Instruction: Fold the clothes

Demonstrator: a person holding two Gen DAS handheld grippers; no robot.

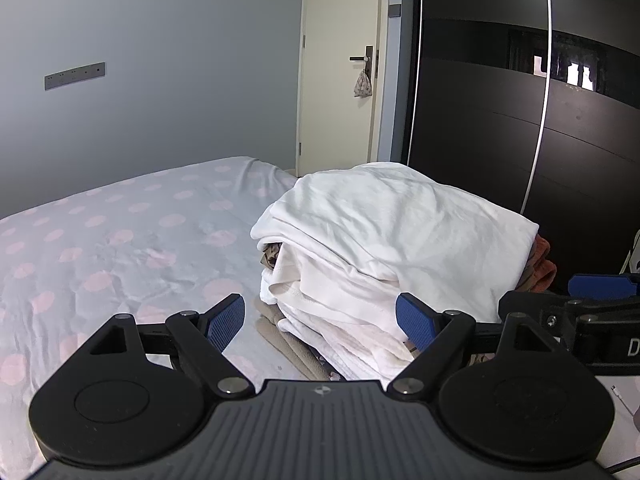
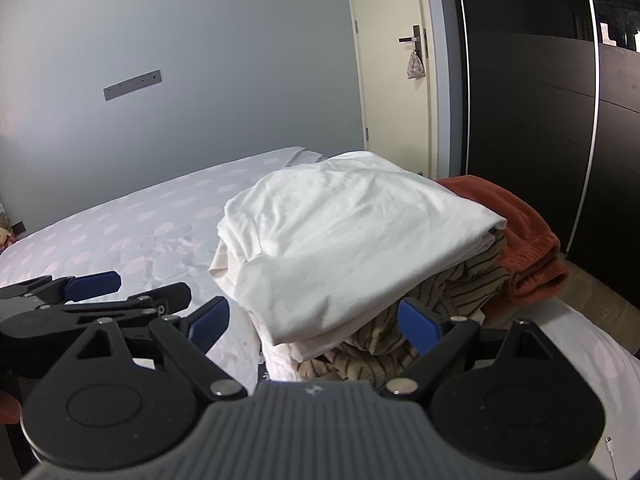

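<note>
With both the left tongs (image 1: 320,320) and right tongs (image 2: 314,326) spread wide and empty, they flank the clothes pile (image 1: 384,248) low in frame on the bed (image 1: 120,240), seemingly ready to take the white top garment (image 2: 352,232).

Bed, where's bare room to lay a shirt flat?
The polka-dot sheet is bare between the grey wall and the clothes pile. The near right corner is crowded: pile, rust garment, both tongs.
</note>
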